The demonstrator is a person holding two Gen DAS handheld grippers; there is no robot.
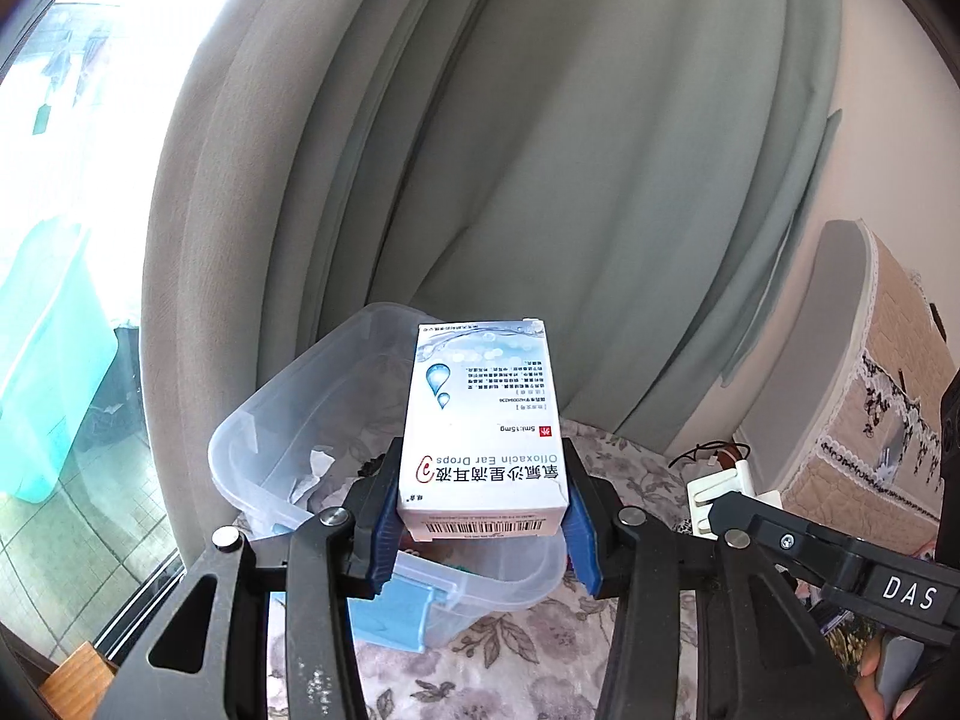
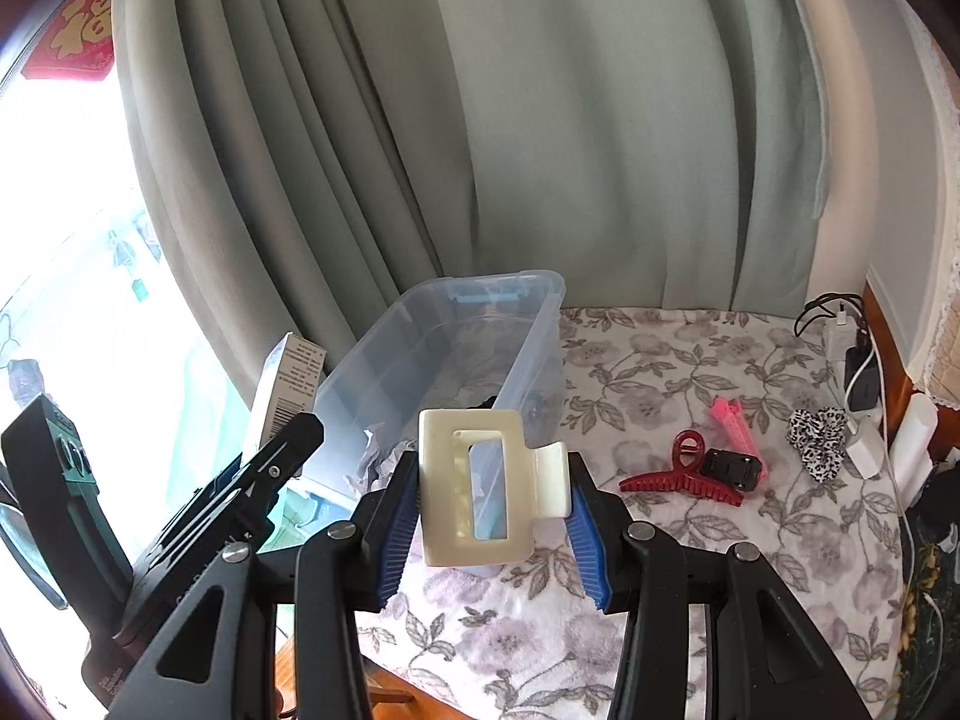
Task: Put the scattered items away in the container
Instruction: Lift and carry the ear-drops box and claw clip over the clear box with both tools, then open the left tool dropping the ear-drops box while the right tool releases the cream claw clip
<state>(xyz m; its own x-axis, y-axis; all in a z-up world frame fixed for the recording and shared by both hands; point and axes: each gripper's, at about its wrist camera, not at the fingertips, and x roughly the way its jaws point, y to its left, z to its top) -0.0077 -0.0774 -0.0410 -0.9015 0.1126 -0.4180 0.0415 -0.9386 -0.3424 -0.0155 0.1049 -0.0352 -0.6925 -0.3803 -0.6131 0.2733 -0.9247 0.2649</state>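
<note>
Left wrist view, centre of the frame: the left gripper (image 1: 483, 516) has its blue pads clamped on a white ear drops box (image 1: 483, 426), held above the clear plastic container (image 1: 252, 456), which sits on the floral cloth (image 1: 630, 468) with crumpled paper (image 1: 315, 468) inside. Right wrist view, lower centre: the right gripper (image 2: 489, 516) pinches a cream hair claw (image 2: 474, 489) just in front of the container's near end. To the right on the cloth lie a red hair claw (image 2: 684, 477), a small black clip (image 2: 735, 468), a pink clip (image 2: 735, 411) and a spotted scrunchie (image 2: 816, 441), all well apart from the container
</note>
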